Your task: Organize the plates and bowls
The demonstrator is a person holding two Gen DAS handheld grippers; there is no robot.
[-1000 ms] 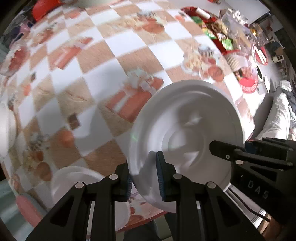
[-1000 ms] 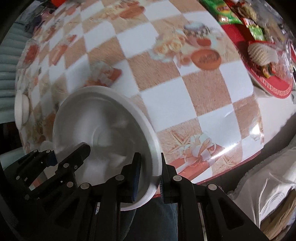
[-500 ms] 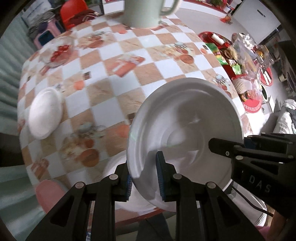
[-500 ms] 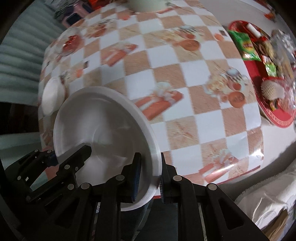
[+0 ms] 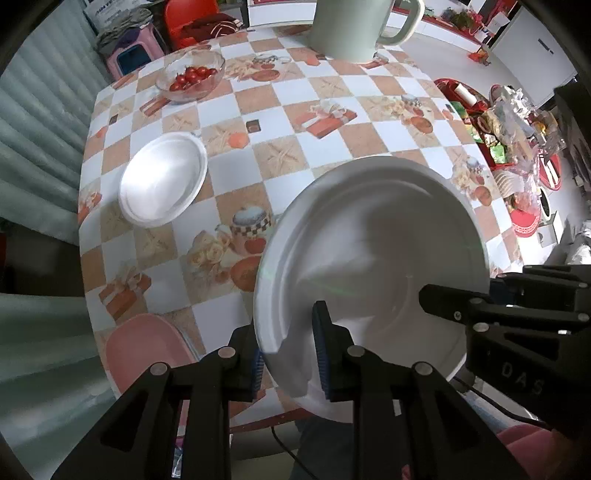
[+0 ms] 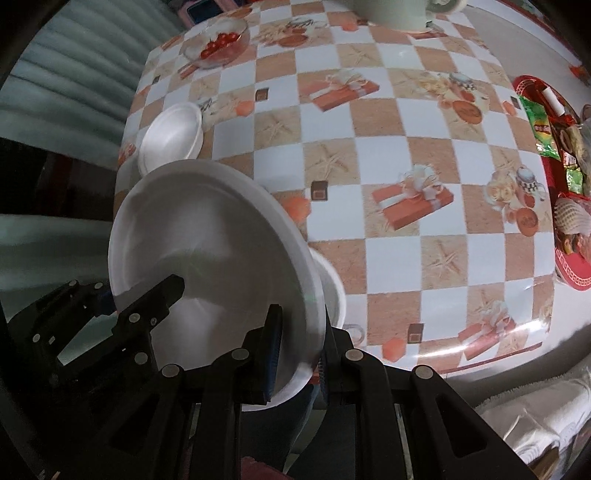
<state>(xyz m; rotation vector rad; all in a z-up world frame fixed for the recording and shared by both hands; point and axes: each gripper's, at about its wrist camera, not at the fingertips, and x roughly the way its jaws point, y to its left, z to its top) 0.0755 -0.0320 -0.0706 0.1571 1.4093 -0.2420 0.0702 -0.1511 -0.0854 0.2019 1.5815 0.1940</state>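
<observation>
Both grippers hold one large white plate by opposite rims, high above the table near its front edge. My left gripper is shut on its left rim. My right gripper is shut on its right rim; the plate also shows in the right wrist view. A second white dish peeks out beneath the held plate. A white bowl sits on the table at the left, also seen in the right wrist view.
The table has a checkered cloth. A glass bowl of cherry tomatoes and a large pale jug stand at the back. A red tray of snacks lies at the right. A pink chair stands at the front left.
Both grippers have lifted the plate up and away from the table, so more of the table shows. The grip on the plate is unchanged.
</observation>
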